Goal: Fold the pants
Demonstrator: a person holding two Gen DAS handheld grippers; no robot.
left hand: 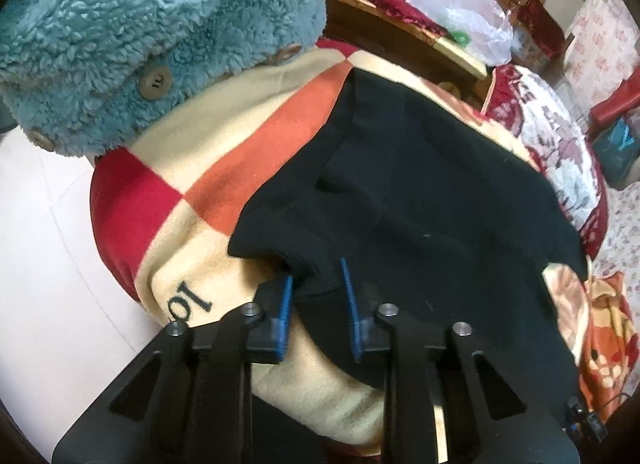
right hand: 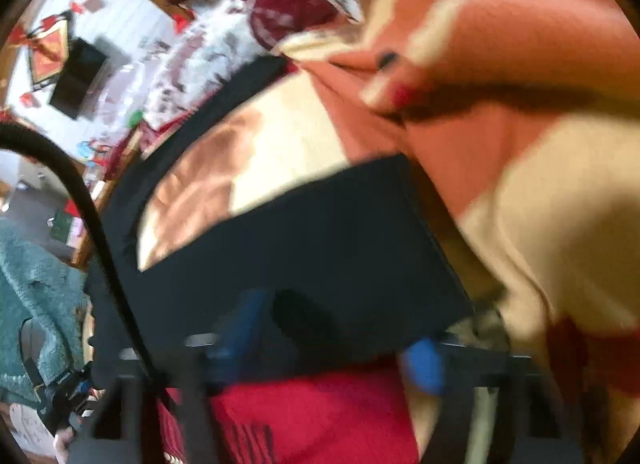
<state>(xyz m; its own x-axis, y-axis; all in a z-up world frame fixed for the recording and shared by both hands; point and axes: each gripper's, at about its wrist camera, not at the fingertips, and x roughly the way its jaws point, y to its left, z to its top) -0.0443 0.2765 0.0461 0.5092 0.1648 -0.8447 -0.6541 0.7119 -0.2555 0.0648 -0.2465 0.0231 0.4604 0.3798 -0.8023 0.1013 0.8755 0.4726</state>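
- The black pants lie spread on a checked blanket of red, orange and cream squares that covers a bed; in the left wrist view they run from the near edge away to the far right.
- The left claw sits at the near left corner of the pants. Its 2 blue pads stand a narrow way apart with a bunched fold of black cloth between them. The left pad's tip touches the cloth; whether the right pad presses on it is hard to tell.
- The far end of the pants narrows and is lost in shadow near the blanket's far edge.
- A teal fleece sleeve with round buttons fills the upper left of that view and hides the room behind it.
- A clear plastic bag and a red floral quilt lie far right, beyond the pants.
- The right wrist view is heavily blurred. There the pants show as a dark band across the middle, with a leg curving up the left side around a bare patch of blanket.
- The right claw is at the near edge of that band. Its 2 blue pads are smeared, standing partly apart with black cloth seemingly between them; a firm grip cannot be confirmed.
- A black cable arcs across the left of this view, cut off at the bottom.
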